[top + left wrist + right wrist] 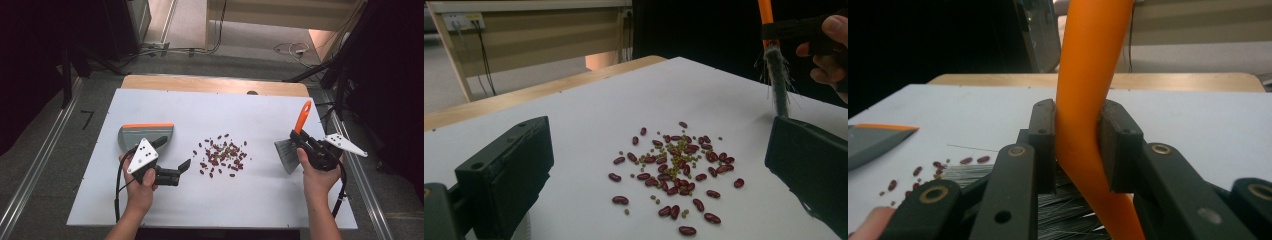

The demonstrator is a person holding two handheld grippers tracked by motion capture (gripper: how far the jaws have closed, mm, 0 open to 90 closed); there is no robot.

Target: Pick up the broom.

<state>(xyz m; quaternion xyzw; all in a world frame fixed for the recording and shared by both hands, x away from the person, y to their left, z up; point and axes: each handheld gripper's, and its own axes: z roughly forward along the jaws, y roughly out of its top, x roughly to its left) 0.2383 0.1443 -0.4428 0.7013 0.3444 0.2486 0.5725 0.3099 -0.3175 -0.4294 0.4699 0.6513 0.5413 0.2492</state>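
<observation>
High view: our right gripper (300, 141) clamps the brush (295, 137), left gripper (175, 160) spread empty near the dustpan (146, 134); sweeping the beans (222, 155) likely next.

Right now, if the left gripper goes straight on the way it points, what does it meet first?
Probably the scattered beans on the white table: they lie directly ahead between the left gripper's open jaws. The brush stands beyond, rightward; depth is unclear.
</observation>
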